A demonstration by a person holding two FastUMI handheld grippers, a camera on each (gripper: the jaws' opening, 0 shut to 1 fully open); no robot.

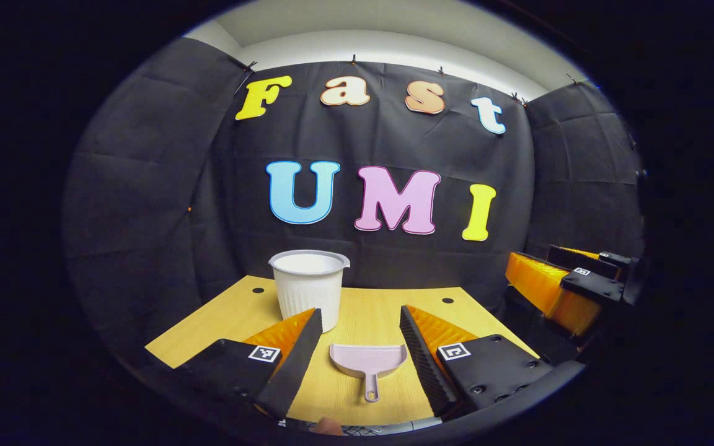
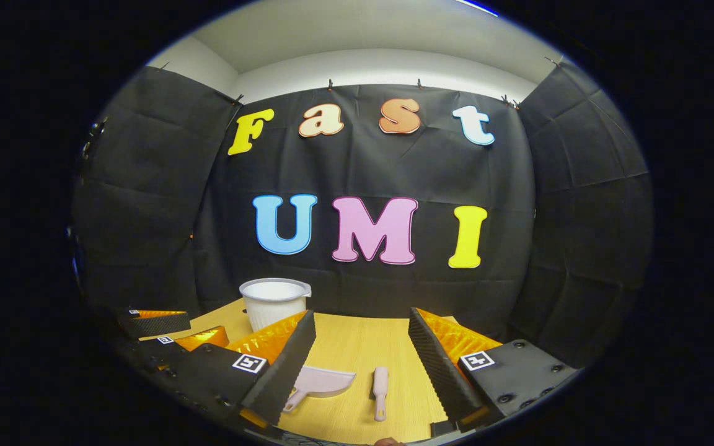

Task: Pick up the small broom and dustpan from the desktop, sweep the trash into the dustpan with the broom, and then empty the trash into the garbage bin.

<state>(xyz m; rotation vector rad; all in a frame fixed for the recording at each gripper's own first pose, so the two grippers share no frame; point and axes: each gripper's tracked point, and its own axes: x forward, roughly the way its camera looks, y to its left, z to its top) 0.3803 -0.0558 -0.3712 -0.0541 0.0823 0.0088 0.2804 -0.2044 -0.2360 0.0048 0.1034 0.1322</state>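
Now: reach phase | left gripper fingers spread wide, empty, above pink dustpan lying flat on wooden worktop, handle toward camera | right gripper fingers also apart, empty, over small broom beside it | white ribbed bin behind | advice: descend straight, straddle each handle, close squarely.

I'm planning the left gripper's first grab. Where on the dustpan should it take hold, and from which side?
Grip the dustpan by its short handle, coming from the near edge of the desk. It lies flat with the handle pointing back toward the left gripper, whose jaws stand open either side of it. The wide scoop looks too broad and low to pinch well.
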